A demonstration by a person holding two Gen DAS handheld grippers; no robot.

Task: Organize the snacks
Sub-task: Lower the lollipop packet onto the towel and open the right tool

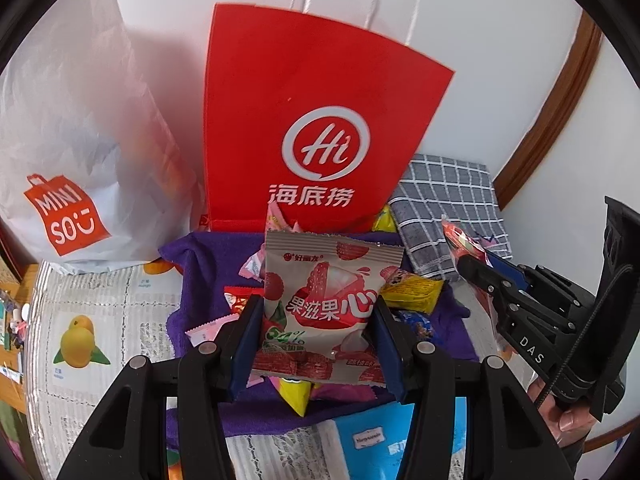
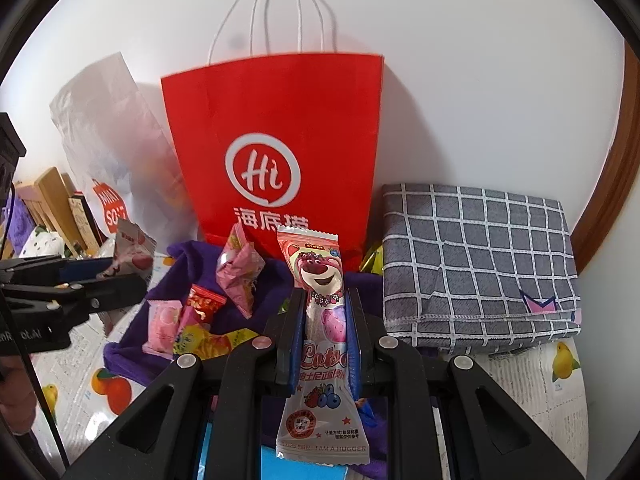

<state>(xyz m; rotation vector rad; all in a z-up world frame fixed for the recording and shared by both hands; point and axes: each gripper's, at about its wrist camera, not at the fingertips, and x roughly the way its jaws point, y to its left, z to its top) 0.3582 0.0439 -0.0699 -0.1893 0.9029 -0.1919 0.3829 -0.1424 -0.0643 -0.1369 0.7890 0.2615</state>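
The left claw (image 1: 316, 320) squeezes one pink fruit snack pack (image 1: 320, 304). The right claw (image 2: 326, 332) is pinched tight on one bear candy bar (image 2: 322, 320). Past both claws stand one red paper bag (image 1: 312, 120) and one white plastic bag (image 1: 80, 152), with one checked cloth (image 2: 476, 264) right of the right claw.

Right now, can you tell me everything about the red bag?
The red bag is a paper carrier, bright red, with a white round "Hi" logo and white Chinese characters below it. Two white twisted cord handles stick up from the top. It stands upright against the white wall, its base at the back edge of the purple cloth, between a white plastic bag and a folded checked cloth. Snack packets lie in front.
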